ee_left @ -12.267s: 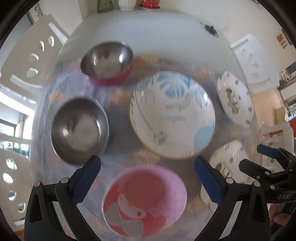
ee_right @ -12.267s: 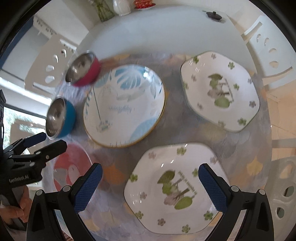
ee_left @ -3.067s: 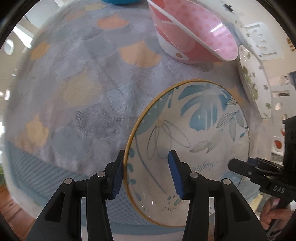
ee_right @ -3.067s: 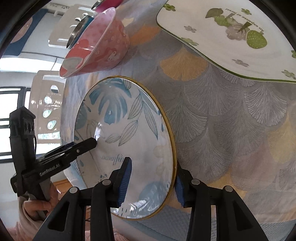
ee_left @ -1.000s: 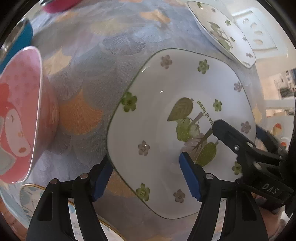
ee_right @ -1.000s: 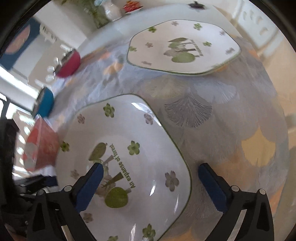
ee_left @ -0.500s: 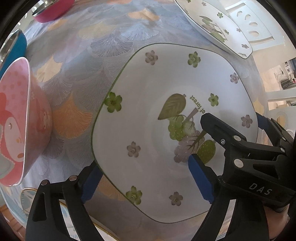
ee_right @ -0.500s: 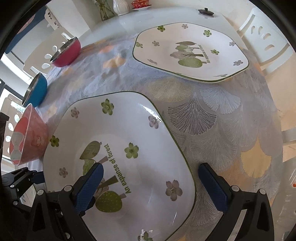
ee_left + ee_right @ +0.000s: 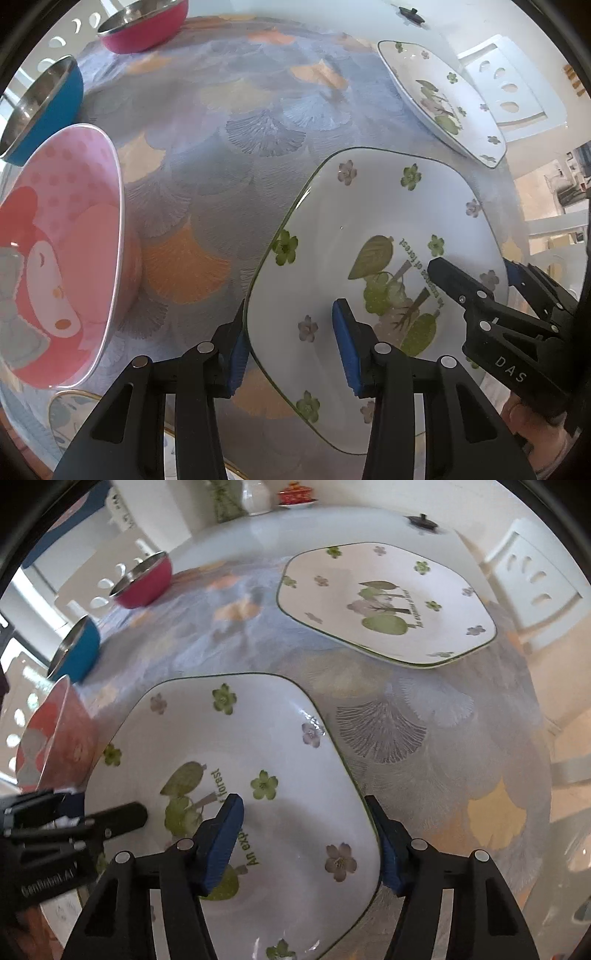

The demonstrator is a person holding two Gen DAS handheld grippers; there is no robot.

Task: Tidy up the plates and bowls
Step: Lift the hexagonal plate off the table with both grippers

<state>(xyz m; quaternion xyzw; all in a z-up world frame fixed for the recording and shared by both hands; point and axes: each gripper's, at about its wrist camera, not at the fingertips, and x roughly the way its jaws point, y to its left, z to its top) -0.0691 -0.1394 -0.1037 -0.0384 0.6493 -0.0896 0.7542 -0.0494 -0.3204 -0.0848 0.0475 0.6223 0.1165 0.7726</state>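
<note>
A white plate with green flowers and a forest print (image 9: 369, 206) lies on the patterned cloth close to me. My left gripper (image 9: 291, 350) straddles its left rim, one pad outside the rim and one over the plate. Its jaws are closing with a gap still showing. My right gripper (image 9: 304, 845) straddles the same plate (image 9: 240, 738) at its right rim, jaws also closing, the inner pad clear of the rim. A second matching plate (image 9: 384, 602) lies farther back on the right.
A pink cartoon bowl (image 9: 59, 251) stands just left of the plate, with a blue steel bowl (image 9: 40, 110) and a red steel bowl (image 9: 144, 26) behind it. A blue-leaf plate (image 9: 66, 410) peeks in at the near table edge. White chairs (image 9: 528, 579) surround the table.
Both grippers' jaws have narrowed from wide open to a closer straddle of the near plate's opposite rims. The plate has not left the cloth.
</note>
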